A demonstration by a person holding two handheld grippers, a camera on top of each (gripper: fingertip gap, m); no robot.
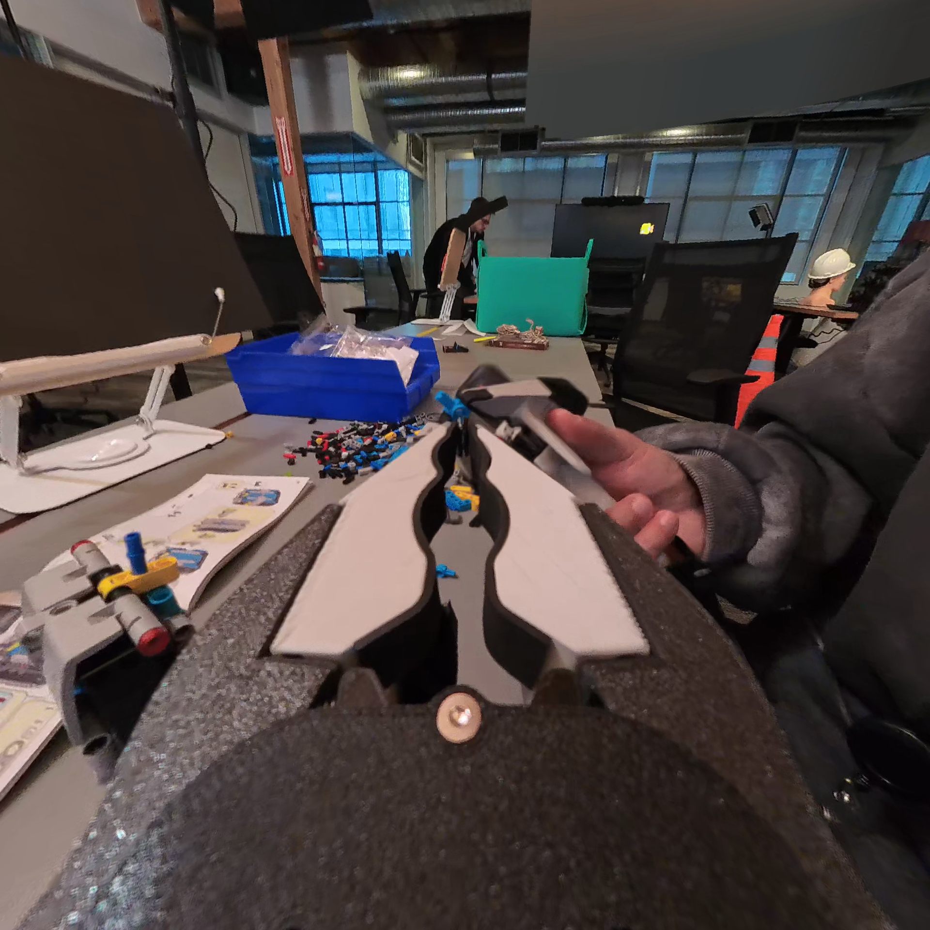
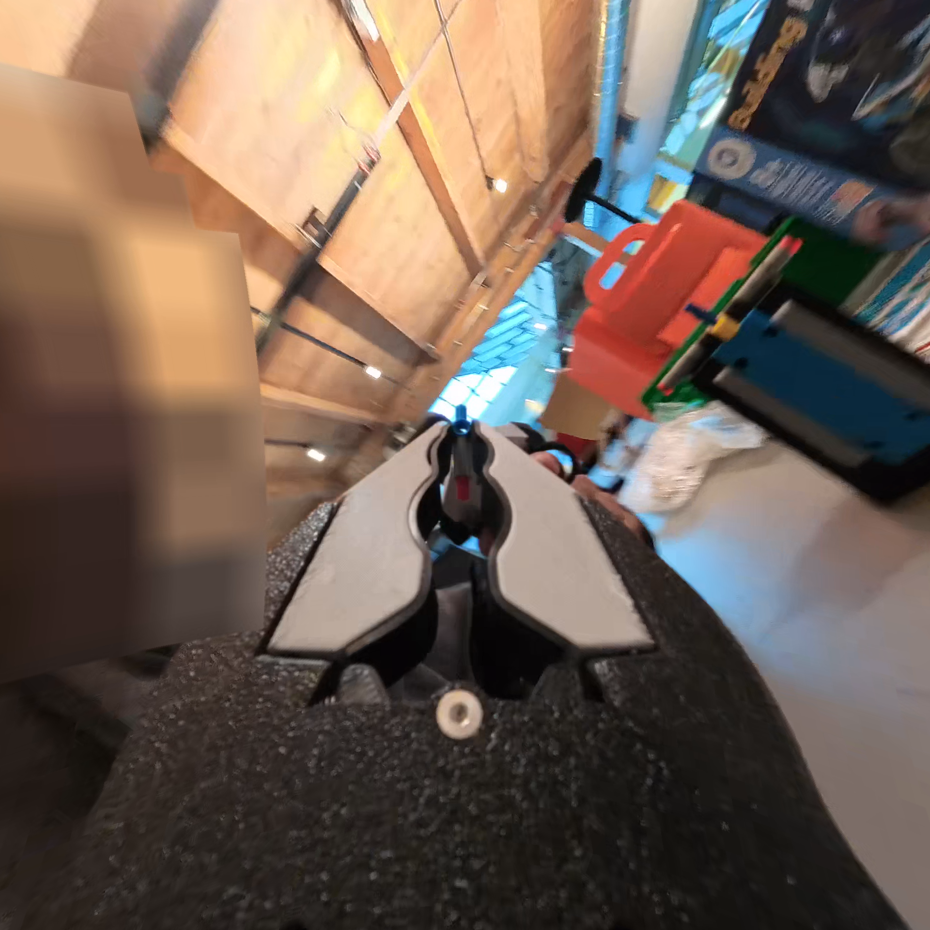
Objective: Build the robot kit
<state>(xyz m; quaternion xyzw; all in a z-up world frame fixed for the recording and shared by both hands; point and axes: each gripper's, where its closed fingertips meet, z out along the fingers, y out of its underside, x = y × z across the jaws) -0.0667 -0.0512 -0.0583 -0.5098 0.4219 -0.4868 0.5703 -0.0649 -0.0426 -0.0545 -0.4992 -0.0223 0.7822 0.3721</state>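
Jaws of my left gripper (image 1: 459, 428) are nearly together, tips meeting a small blue connector piece (image 1: 451, 405) that my right gripper (image 2: 462, 428) has its jaws clamped on, above the loose brick pile (image 1: 360, 445) on the desk (image 1: 261, 453). A blue bin (image 1: 332, 382) stands behind; the grey model (image 1: 108, 609) rests on the booklet (image 1: 201, 523).

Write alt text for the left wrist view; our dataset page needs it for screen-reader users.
The left tool points along a grey table, tips nearly shut beside a blue piece pinched by the right tool, which a hand holds. Ahead lie a pile of small building pieces and a blue bin; at left, an instruction booklet.
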